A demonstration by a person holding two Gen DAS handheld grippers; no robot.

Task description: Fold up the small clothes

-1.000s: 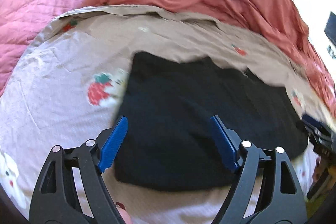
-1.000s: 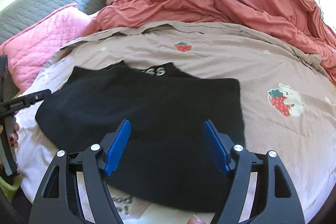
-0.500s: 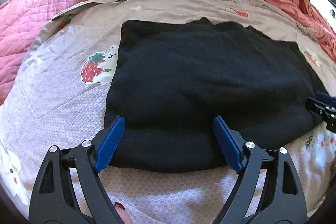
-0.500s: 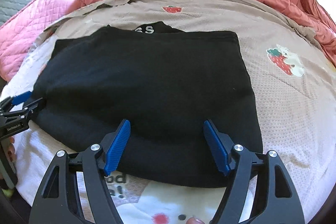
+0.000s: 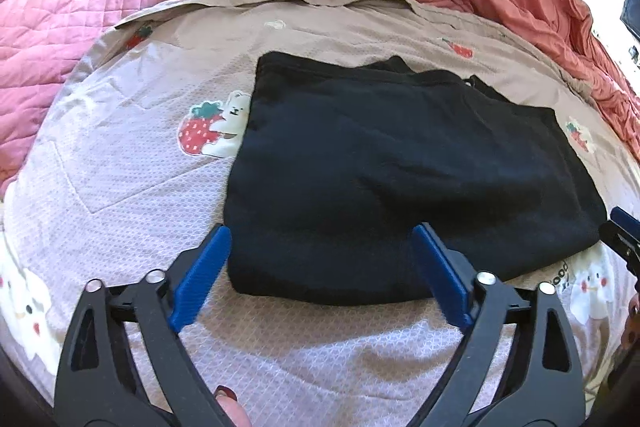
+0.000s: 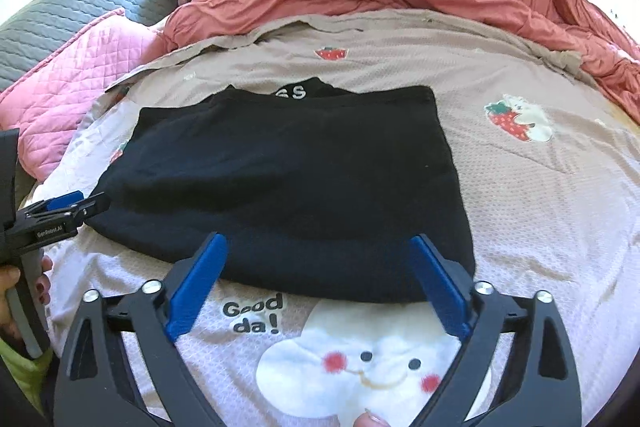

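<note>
Both grippers, left gripper (image 5: 322,267) & right gripper (image 6: 318,267), are opening w/ jaws spread wide & nothing pinched, having drawn back to the near hem of the black garment (image 5: 400,167), now flat & squared on the strawberry sheet (image 5: 120,187), so this fold looks done, next one likely due.

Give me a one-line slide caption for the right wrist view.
Right claw, jaws opening and gripping nothing, over the near edge of the folded black garment on the strawberry-print bedsheet.
</note>
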